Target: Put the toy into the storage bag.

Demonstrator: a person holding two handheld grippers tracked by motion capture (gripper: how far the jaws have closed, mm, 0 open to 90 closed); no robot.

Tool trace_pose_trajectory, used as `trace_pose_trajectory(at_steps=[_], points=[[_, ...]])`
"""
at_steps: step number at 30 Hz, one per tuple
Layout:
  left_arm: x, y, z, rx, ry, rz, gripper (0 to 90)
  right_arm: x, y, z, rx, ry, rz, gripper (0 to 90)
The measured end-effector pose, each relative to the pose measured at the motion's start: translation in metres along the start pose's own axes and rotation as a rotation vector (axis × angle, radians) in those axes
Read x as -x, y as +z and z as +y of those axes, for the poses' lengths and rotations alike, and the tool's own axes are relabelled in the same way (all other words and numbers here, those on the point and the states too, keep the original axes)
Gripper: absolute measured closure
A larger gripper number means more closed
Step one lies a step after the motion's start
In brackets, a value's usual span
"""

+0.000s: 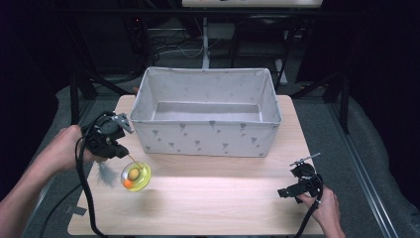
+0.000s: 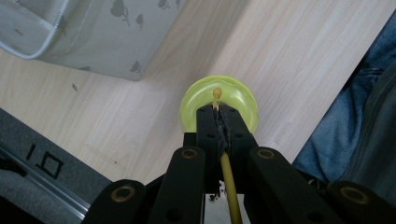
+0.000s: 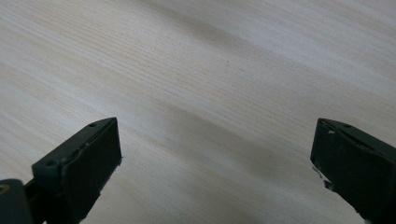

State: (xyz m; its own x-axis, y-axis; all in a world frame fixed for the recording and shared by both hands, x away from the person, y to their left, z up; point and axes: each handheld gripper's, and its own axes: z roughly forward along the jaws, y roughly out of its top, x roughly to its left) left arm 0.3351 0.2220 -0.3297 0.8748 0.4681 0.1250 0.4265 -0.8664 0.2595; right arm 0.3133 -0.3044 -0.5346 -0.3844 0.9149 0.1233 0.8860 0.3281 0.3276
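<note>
A yellow-green translucent disc toy (image 1: 135,176) with an orange ball in it hangs just above the wooden table (image 1: 213,198) at the front left. A thin yellow stick (image 2: 229,182) rises from it, and a grey feather (image 1: 105,174) dangles beside it. My left gripper (image 1: 126,152) is shut on that stick; in the left gripper view the jaws (image 2: 219,112) press together over the disc (image 2: 201,100). My right gripper (image 1: 285,191) is at the front right, low over bare wood. Its jaws (image 3: 215,154) stand wide open with nothing between them.
A large grey fabric box (image 1: 205,134) with a small printed pattern stands open at the back middle of the table; its corner (image 2: 93,32) lies close to the toy. Dark floor, cables and stand legs surround the table.
</note>
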Motion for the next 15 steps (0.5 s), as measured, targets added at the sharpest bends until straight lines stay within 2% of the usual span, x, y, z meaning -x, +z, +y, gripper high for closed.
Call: trace_pose_trajectory(at_steps=[7, 15], points=[[-0.003, -0.011, 0.006, -0.007, 0.012, 0.016, 88.1, -0.001, 0.001, 0.000, -0.004, 0.001, -0.001, 1.6], [-0.009, -0.020, 0.012, -0.002, 0.014, 0.005, 88.1, -0.001, 0.000, 0.000, 0.000, -0.004, 0.004, 1.5]])
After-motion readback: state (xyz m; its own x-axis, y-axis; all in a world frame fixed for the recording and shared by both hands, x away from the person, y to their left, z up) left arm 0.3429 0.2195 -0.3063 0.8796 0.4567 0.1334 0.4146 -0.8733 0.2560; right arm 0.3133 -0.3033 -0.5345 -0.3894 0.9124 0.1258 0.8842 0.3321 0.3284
